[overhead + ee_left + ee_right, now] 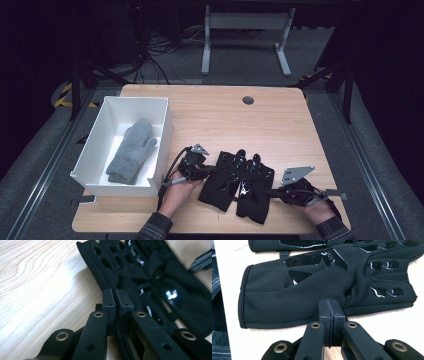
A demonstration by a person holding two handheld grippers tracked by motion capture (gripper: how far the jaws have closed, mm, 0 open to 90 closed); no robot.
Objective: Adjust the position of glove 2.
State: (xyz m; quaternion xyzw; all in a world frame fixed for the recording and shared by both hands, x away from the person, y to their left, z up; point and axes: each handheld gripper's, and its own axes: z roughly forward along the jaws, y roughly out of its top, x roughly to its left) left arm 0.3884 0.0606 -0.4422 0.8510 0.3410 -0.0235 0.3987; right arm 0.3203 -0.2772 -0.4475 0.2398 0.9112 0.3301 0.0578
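Note:
Two black gloves with glossy grip patches lie side by side near the table's front edge. My left gripper (214, 170) (115, 293) comes in from the left with its jaws closed on the edge of the left glove (225, 182) (105, 262), and dark fabric runs between them. From the right, my right gripper (272, 191) (329, 302) is shut tight. Its tips lie over the near edge of the right glove (255, 195) (312, 295), and I see no fabric in the seam between the jaws. The left glove's cuff (294, 245) shows behind it.
A white box (162, 135) stands at the table's left with a grey mitten (131, 150) inside, close beside my left hand. A round grommet (248, 100) sits near the far edge. Bare wooden tabletop (240, 125) stretches beyond the gloves. The front edge is just behind both hands.

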